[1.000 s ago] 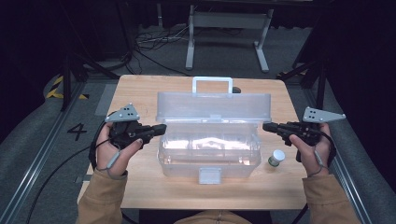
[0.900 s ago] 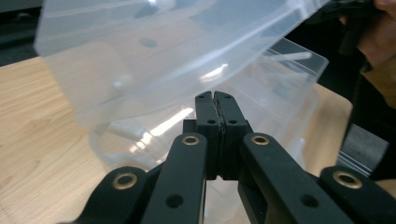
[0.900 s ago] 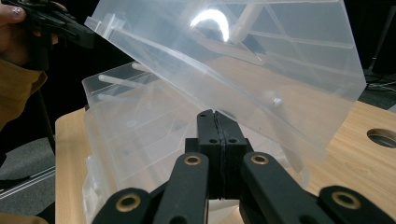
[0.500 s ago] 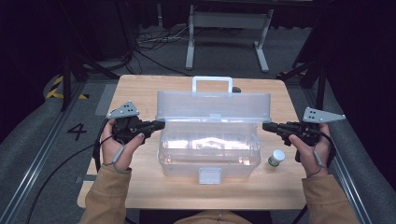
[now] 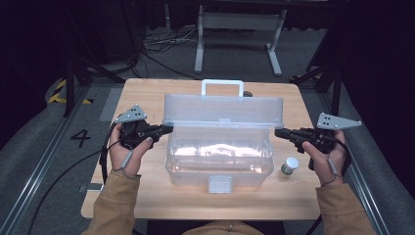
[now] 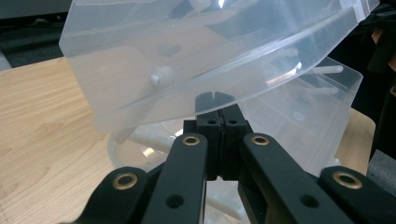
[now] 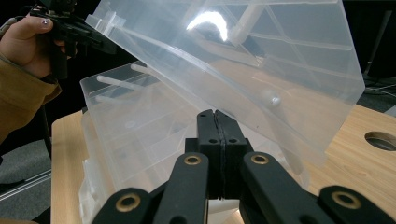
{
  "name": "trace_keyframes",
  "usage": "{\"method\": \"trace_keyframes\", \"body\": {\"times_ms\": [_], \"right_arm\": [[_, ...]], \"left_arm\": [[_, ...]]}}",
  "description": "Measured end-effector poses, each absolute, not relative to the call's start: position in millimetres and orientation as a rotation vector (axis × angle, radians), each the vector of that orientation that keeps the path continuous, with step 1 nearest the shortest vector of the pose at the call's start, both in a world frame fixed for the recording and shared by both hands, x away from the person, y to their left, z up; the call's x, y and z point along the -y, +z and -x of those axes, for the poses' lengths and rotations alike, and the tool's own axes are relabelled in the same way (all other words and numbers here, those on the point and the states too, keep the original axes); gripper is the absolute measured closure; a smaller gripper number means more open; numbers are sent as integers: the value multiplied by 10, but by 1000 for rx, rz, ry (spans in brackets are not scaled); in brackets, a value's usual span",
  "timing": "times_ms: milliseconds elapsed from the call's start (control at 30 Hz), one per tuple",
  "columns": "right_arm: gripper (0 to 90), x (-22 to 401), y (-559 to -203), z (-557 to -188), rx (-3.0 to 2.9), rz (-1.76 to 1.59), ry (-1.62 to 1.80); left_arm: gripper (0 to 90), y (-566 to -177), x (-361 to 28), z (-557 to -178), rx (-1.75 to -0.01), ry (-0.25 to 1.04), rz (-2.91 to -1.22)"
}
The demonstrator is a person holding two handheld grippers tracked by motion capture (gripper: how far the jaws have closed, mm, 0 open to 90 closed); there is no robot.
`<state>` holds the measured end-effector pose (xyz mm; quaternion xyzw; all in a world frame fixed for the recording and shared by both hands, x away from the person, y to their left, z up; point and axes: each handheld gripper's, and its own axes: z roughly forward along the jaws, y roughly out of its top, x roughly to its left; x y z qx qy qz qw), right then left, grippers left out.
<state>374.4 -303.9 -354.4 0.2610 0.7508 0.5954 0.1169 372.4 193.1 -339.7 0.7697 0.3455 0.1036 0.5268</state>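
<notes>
Left claw (image 5: 166,129) clenched empty under lid (image 5: 222,110) edge, frame centre-left; right claw (image 5: 280,132) likewise, centre-right. Clear box (image 5: 219,156): light, rigid, slick plastic. Best gripped at lid's side rims.

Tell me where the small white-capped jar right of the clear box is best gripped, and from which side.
Grip the small jar across its round body just under the white cap, coming straight down from above. It stands upright on the table with open space around it, apart from the clear box; the right gripper is likely nearest and would need opened fingers.
</notes>
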Motion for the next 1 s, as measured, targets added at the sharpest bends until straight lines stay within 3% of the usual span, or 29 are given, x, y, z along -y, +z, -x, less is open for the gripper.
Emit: {"method": "trace_keyframes", "body": {"times_ms": [433,700,800,1000], "right_arm": [[898,3094,-3554,-3704,-2184,-778,1715],[771,3185,-3559,-3645,-2157,-809,1688],[625,3183,-3583,-3628,-2102,-780,1737],[576,3186,-3615,-3627,-2125,-865,1646]], "left_arm": [[900,-3403,-1936,-3777,-861,207,-1811],[900,-3384,-1945,-3840,-848,187,-1797],[900,-3373,-1938,-3869,-842,189,-1798],[900,-3359,-1934,-3898,-839,195,-1794]]}}
